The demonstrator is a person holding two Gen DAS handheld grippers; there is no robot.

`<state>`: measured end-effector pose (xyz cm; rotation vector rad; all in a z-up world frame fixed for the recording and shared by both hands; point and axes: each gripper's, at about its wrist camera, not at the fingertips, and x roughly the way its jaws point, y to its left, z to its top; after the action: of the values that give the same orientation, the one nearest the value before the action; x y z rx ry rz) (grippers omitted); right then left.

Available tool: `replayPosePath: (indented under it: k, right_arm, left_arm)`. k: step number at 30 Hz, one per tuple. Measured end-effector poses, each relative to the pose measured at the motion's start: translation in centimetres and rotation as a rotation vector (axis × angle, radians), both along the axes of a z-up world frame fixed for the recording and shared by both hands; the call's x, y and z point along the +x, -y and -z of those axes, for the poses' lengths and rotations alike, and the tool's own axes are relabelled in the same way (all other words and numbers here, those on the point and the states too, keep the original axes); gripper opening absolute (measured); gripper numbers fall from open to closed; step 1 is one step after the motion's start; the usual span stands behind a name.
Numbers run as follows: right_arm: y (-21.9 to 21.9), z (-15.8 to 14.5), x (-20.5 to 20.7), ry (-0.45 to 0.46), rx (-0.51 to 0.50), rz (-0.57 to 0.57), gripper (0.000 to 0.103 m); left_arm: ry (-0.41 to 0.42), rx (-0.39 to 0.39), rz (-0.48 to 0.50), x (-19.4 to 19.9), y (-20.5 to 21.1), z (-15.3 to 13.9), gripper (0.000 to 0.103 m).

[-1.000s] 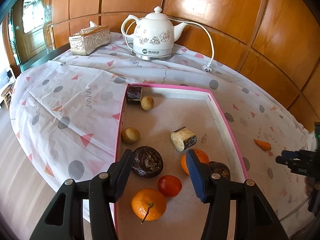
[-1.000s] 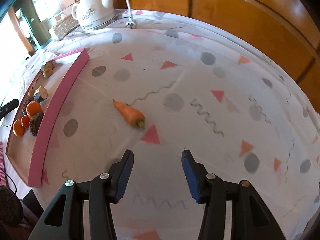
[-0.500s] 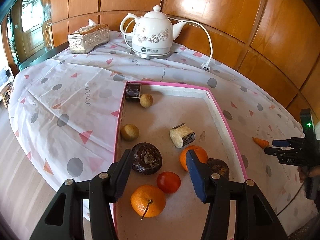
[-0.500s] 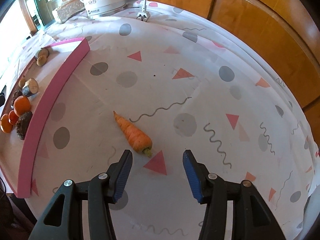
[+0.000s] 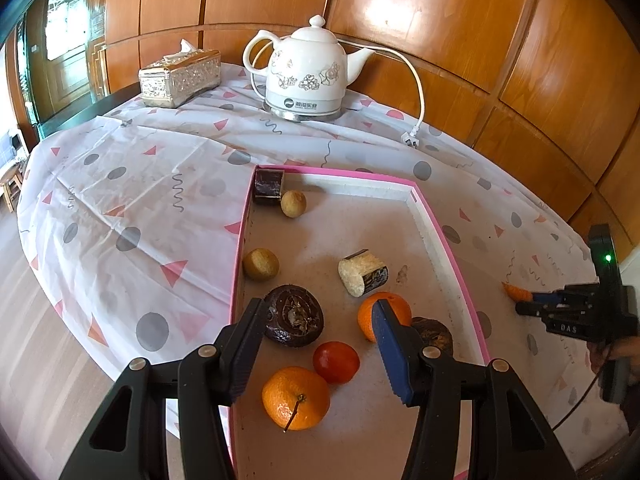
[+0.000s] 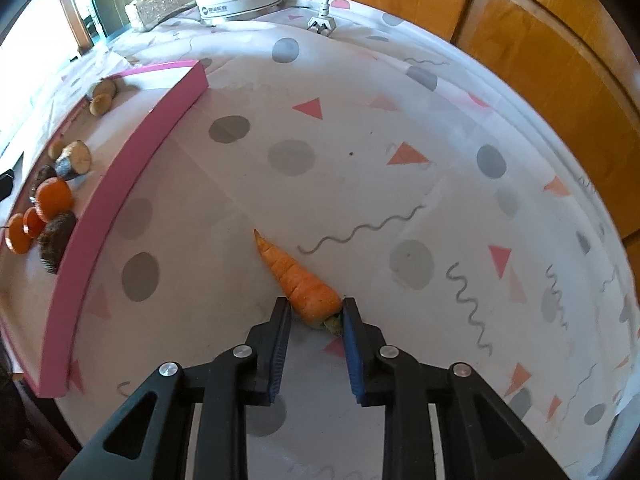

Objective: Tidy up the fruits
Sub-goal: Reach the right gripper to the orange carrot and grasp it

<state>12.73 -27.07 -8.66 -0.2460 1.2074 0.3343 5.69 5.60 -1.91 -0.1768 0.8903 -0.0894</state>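
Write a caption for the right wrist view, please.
Right gripper shut on the thick end of a carrot lying on the patterned tablecloth, beside the pink tray.

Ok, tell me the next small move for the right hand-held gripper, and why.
Probably lift the carrot straight up off the tablecloth. The right hand-held gripper has just been closing and now pinches the carrot's thick stem end, while the rest of it lies on the cloth, outside the pink tray that holds the other produce.
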Motion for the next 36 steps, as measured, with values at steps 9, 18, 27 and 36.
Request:
replayPosePath:
  k: [9,18,27,36]
  right_arm:
    - [1.2,0.2,-0.7,0.007,0.052,0.052,0.025]
    - [1.7,0.1,-2.6,0.029,0.012,0.061,0.043]
    - [-0.3,0.1,-1.1,0.027,-0.038,-0.03,0.052]
    - [-1.5,0.1,-3.4,0.038,-0.015,0.0,0.023]
  left_arm:
    - [0.011,-0.005,0.0,-0.6,-0.1,-0.4,0.056]
    - [0.007,-0.011,-0.01,-1.1,-0.8,-0.3,0.056]
    - [0.003,-0.007,-0.02,-1.1,-1.1,-0.2,0.056]
    - [0.035,0.021,-0.092,-1.6,-2.5,-0.7,0.058]
